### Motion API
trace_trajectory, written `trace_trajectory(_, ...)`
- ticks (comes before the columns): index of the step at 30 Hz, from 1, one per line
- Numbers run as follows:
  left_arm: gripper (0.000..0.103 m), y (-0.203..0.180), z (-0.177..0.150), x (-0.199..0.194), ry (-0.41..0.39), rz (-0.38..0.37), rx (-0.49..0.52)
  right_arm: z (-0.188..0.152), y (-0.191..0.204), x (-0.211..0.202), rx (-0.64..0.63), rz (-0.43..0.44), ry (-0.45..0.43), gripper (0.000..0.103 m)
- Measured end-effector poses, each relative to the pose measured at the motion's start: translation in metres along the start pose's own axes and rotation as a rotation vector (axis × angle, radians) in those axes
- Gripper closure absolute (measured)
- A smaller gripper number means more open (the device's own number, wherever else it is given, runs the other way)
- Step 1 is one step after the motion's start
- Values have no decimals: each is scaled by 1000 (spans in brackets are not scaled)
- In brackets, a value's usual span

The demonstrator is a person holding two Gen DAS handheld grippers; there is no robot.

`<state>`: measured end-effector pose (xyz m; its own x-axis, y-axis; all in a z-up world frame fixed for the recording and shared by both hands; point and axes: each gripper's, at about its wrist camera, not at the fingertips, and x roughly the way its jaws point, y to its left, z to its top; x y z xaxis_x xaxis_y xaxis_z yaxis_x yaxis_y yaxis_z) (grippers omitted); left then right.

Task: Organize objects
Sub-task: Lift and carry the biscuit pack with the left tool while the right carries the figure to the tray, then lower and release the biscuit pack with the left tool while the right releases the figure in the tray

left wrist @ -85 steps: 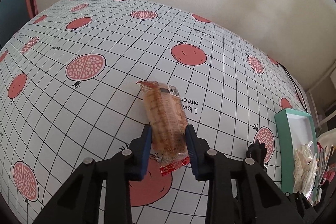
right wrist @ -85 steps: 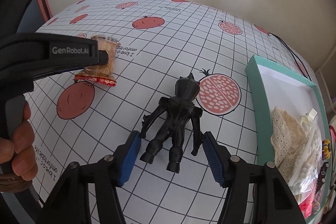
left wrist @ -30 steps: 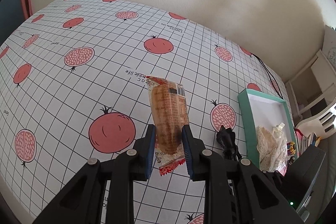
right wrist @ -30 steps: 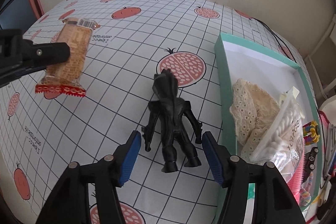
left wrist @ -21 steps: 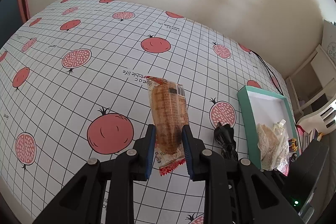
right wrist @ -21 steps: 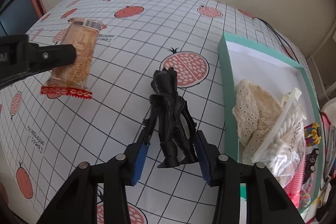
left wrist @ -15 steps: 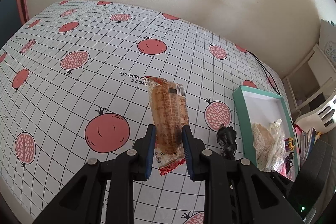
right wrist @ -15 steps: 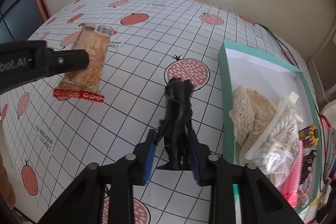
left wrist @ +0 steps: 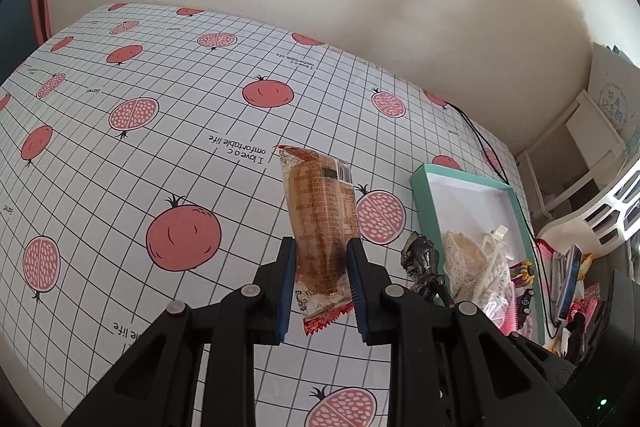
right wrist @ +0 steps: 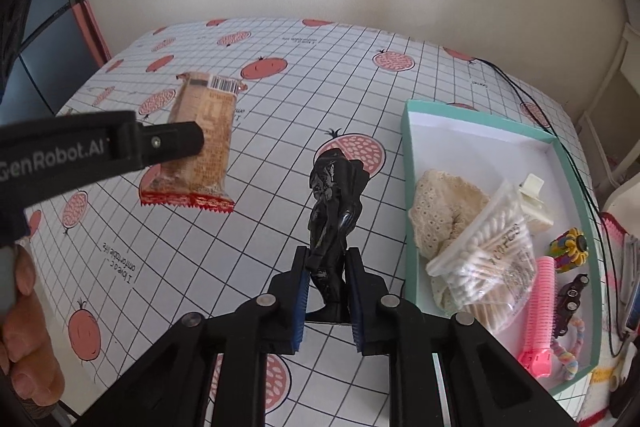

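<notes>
I hold the snack packet clamped in my left gripper and the black figurine pinched in my right gripper; next, I judge, both go right into the teal box.

I see white grid-print surface w/ red pomegranates; glossy black toy figure; tan-brown snack pack, red zigzag edge; teal-rimmed white box; blue-padded black fingers.
</notes>
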<state>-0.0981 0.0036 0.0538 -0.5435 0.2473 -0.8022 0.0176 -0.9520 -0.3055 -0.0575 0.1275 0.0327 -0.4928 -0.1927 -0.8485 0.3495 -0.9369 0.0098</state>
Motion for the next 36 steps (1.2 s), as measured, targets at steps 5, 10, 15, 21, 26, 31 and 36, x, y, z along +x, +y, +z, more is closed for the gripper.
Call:
trace_trajectory(5,77,-9,-2,-10,-31,-21,-1,-6,-12,-20,15,-17,-43,84)
trace_trajectory(10,77,-23,-7,-17,-39,-83,-13,-15,-38,-37,69,-35,-75,84)
trace_trajectory(15,77,-54,-17,-17,-22,-142,28,-27,-66,-52,125,-51,-99,84)
trace_trajectory(21,77,-99,-39,-14,23,-207,117,-49,-109,-59,229,-101,-91,84)
trace_trajectory(26,77,-130,-59,-1,87,-213,189,-60,-131,-47,265,-132,-33,84)
trace_trajectory(31,76,-146,-71,12,151,-223,205,-66,-144,-45,294,-116,-22,84)
trace_trajectory(36,76,-152,-78,24,203,-217,197,-70,-142,-46,273,-115,-24,84)
